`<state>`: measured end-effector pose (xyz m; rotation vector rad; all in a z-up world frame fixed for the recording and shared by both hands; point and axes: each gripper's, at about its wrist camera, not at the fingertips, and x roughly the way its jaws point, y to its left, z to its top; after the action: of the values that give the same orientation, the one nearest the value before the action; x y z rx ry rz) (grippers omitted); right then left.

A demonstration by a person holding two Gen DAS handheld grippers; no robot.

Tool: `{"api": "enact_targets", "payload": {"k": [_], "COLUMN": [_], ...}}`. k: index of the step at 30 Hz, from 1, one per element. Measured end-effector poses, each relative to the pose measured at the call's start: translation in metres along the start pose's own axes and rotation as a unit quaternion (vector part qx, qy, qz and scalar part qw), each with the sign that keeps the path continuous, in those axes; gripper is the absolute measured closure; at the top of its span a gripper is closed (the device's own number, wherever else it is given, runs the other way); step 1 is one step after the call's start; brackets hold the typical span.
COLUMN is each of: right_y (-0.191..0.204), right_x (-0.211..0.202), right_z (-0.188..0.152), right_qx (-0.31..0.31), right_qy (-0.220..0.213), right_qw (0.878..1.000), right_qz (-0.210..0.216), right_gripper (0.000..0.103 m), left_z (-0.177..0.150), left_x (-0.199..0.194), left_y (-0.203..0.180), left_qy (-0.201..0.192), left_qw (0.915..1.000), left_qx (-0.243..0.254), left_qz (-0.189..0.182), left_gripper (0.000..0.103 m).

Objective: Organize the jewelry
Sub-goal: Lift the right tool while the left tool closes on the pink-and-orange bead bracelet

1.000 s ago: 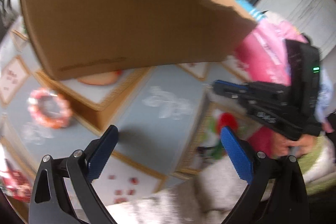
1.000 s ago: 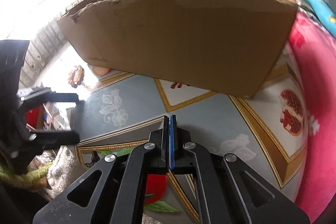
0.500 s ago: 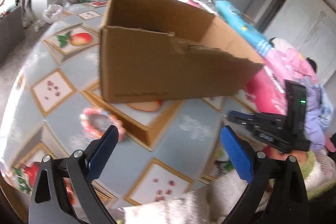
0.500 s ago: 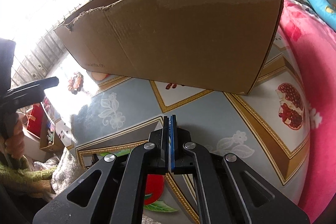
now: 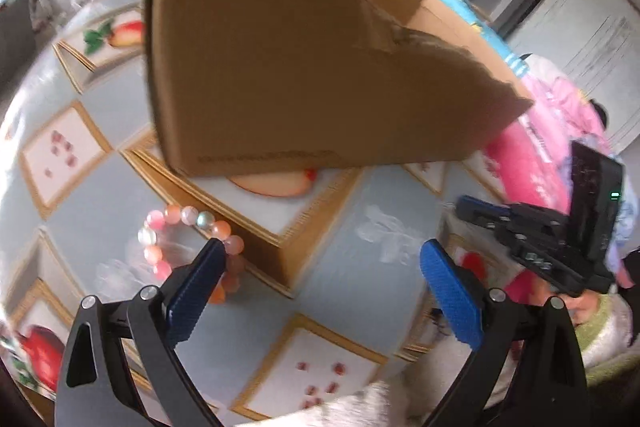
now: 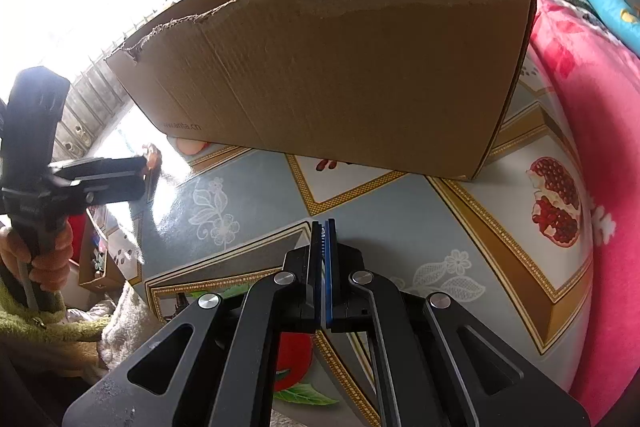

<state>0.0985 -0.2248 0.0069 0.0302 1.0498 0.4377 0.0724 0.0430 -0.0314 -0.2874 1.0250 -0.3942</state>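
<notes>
Fruit-printed oilcloth covers the table on which an open cardboard box with a torn upper edge stands; a pink blanket lies at the right side. A beaded bracelet of pink, peach and pale translucent beads rests flat on the cloth, near the box's left corner and apart from it. The left gripper is held above the cloth with its blue pads spread wide and nothing between them; in its own view the left pad overlaps the bracelet's near side, though contact cannot be confirmed. The right gripper is seen clenched, pad against pad, with nothing held, hovering over the cloth in front of the box.

The bracelet is judged to be light and, being strung, limp: it is expected to sag and swing once lifted. Its smooth round beads are likely to slip or roll under a shallow pinch. Hold is best taken across one side of the ring, one pad inside the loop and one outside, squarely over a bead.
</notes>
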Motion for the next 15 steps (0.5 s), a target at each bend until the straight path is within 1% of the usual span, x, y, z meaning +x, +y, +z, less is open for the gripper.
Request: {"api": "enact_targets", "payload": {"k": [3, 4, 5, 6, 8, 10, 11, 12, 13, 14, 15], "right_y": [0.001, 0.000, 0.000, 0.000, 0.000, 0.000, 0.000, 0.000, 0.000, 0.000, 0.000], "right_x": [0.001, 0.000, 0.000, -0.001, -0.001, -0.001, -0.001, -0.001, -0.002, -0.001, -0.001], "right_z": [0.000, 0.000, 0.000, 0.000, 0.001, 0.001, 0.001, 0.001, 0.001, 0.000, 0.000], "right_qx": [0.000, 0.000, 0.000, 0.001, 0.001, 0.002, 0.002, 0.002, 0.002, 0.002, 0.002], "right_qy": [0.000, 0.001, 0.001, 0.001, 0.001, 0.001, 0.000, 0.000, 0.000, -0.001, 0.000], "right_qw": [1.000, 1.000, 1.000, 1.000, 1.000, 1.000, 1.000, 1.000, 1.000, 1.000, 1.000], "right_qz": [0.000, 0.000, 0.000, 0.001, 0.001, 0.001, 0.001, 0.001, 0.001, 0.001, 0.000], "right_gripper": [0.103, 0.103, 0.103, 0.103, 0.103, 0.103, 0.103, 0.103, 0.103, 0.103, 0.103], "left_z": [-0.006, -0.009, -0.010, -0.012, -0.012, -0.011, -0.011, -0.011, -0.014, -0.015, -0.016], "left_x": [0.001, 0.002, 0.002, 0.001, -0.003, -0.009, -0.010, -0.011, -0.012, -0.011, -0.008], "left_y": [-0.005, -0.008, -0.012, -0.017, -0.026, -0.034, -0.038, -0.042, -0.042, -0.043, -0.045], "left_qy": [0.013, 0.016, 0.018, 0.014, 0.001, -0.013, -0.016, -0.019, -0.021, -0.021, -0.017], "left_qw": [0.9971, 0.9959, 0.9955, 0.9965, 0.9987, 0.9990, 0.9980, 0.9959, 0.9945, 0.9926, 0.9899], "left_qx": [-0.024, -0.025, -0.023, -0.014, 0.009, 0.042, 0.058, 0.077, 0.087, 0.097, 0.107], "left_qz": [-0.071, -0.085, -0.090, -0.081, -0.051, -0.002, 0.021, 0.043, 0.055, 0.070, 0.091], "left_gripper": [0.007, 0.007, 0.007, 0.007, 0.008, 0.013, 0.015, 0.020, 0.024, 0.026, 0.031]}}
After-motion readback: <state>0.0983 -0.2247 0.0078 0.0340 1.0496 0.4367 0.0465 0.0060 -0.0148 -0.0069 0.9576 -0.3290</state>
